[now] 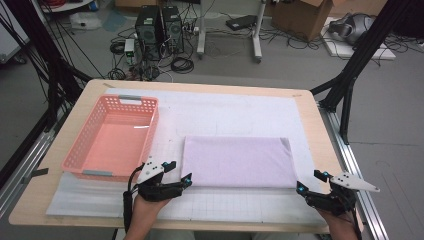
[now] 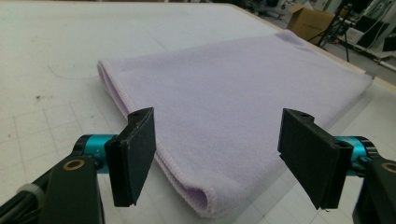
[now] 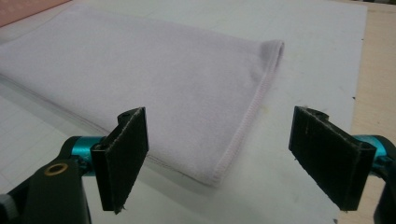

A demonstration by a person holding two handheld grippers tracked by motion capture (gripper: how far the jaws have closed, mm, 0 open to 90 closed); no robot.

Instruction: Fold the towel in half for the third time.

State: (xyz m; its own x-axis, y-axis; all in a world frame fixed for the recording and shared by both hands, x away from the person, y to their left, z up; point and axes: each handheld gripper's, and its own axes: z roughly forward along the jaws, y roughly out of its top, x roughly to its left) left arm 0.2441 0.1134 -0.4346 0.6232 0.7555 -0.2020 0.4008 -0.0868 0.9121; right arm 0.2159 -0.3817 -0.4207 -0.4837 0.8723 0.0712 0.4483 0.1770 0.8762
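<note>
Here, the folded towel [image 1: 237,161] is laid lengthwise across the table, flanked by the wide-open left gripper [image 1: 181,172] and right gripper [image 1: 311,181].

Pale lilac towel [image 1: 237,161], salmon-pink basket [image 1: 80,150], white gridded mat [image 1: 240,112], black claw pads [image 2: 133,154]

I work in a lab: beyond my table [image 1: 310,125], computer towers [image 1: 160,30] stand amid loose cables [image 1: 182,64], with cardboard boxes [image 1: 300,17] and black rig frames [image 1: 360,55].

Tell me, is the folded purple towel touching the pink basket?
Apart. In the high view, white mat shows between the towel and the basket.
</note>
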